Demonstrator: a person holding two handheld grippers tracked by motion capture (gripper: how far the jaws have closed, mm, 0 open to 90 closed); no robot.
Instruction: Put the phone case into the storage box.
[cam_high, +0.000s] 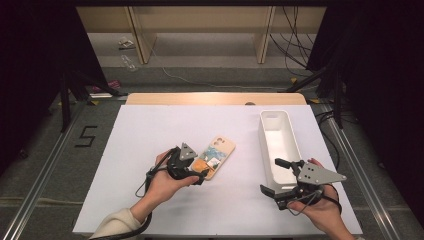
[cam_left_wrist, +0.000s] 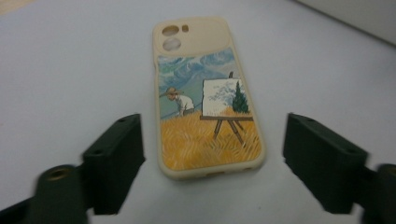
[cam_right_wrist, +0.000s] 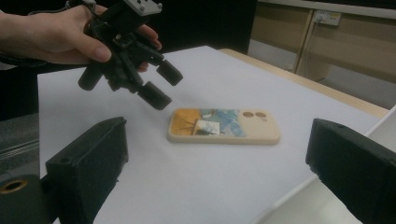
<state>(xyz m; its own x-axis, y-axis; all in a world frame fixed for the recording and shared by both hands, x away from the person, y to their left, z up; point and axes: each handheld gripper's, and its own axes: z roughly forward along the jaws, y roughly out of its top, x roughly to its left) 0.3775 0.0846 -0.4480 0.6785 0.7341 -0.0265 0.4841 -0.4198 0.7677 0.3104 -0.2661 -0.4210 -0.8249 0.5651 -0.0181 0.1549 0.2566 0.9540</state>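
High view: phone case (cam_high: 216, 156) lies flat, picture side up, on the white table cover (cam_high: 150, 130), mid-table, just ahead of the left gripper (cam_high: 199, 176), its near short end at the jaw tips. Left hand (cam_high: 165, 186) comes in from the bottom left, forearm angled toward the case, gripper tilted down at it. In the left gripper view the case (cam_left_wrist: 205, 93) sits between and beyond the two black jaws, clear gap on both sides, pads not touching; jaws part open, holding nothing. In the right gripper view the left gripper (cam_right_wrist: 159, 84) hovers above the case's (cam_right_wrist: 224, 125) painted end, just off it. Right gripper (cam_high: 277, 177) rests near the table's right front, beside the near end of the white bin (cam_high: 278, 145), well apart from the case; jaws wide, empty. Right hand (cam_high: 320, 207) grips it from below.
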